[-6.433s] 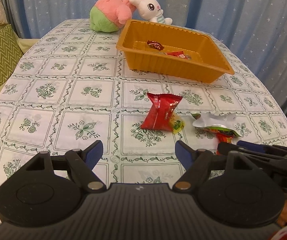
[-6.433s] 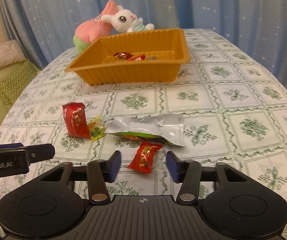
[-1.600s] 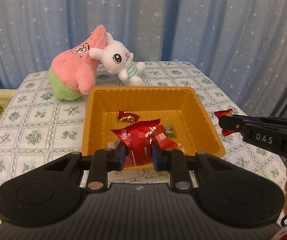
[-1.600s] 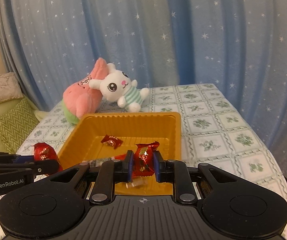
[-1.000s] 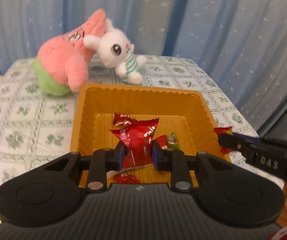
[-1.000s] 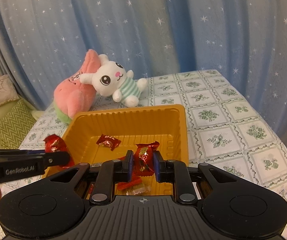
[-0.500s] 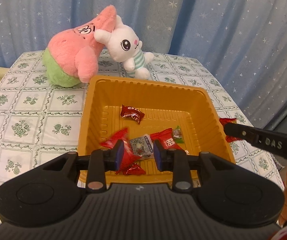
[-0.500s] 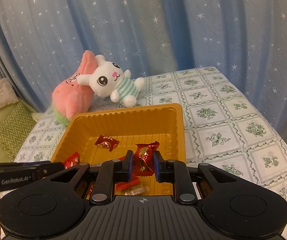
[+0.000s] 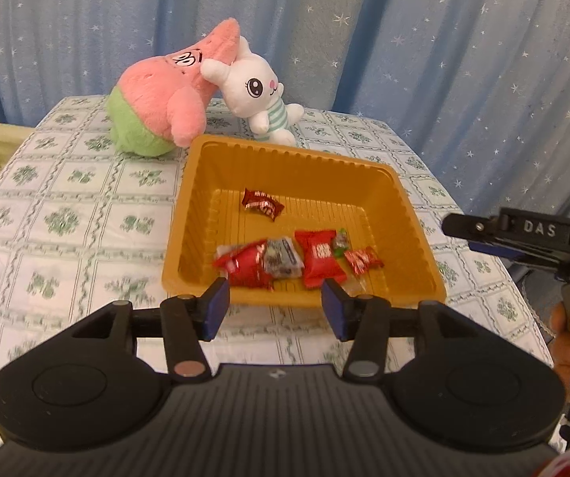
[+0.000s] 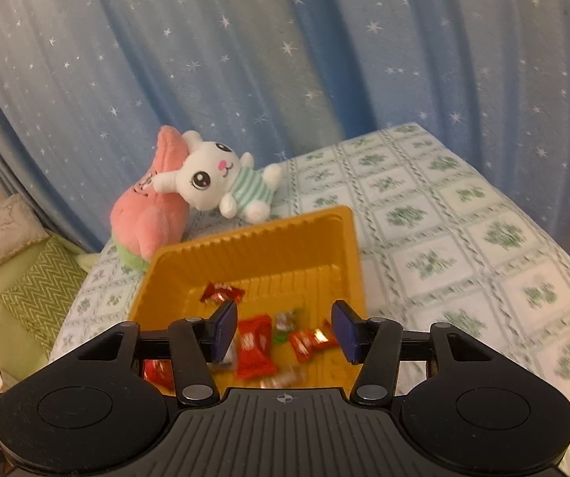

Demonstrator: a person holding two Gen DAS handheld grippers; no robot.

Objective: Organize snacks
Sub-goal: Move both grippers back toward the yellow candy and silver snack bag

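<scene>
Counts from the left wrist view:
- 1 orange tray (image 9: 400,206)
- 2 plush toys: pink star (image 9: 161,91), white bunny (image 9: 259,93)
- Wrapped snacks in tray: 3 red packets clear (far one (image 9: 262,203), big one (image 9: 320,257), left one (image 9: 245,264)), 1 small red candy (image 9: 362,259), 1 silver-white wrapper (image 9: 283,256), 1 green-tinted candy (image 9: 340,243). At least 6 in all; overlap hides any more.

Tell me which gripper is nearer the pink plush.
Left, likely. The left gripper hovers by the tray, near rim; the right gripper is past its right rim, farther from the pink plush.
</scene>
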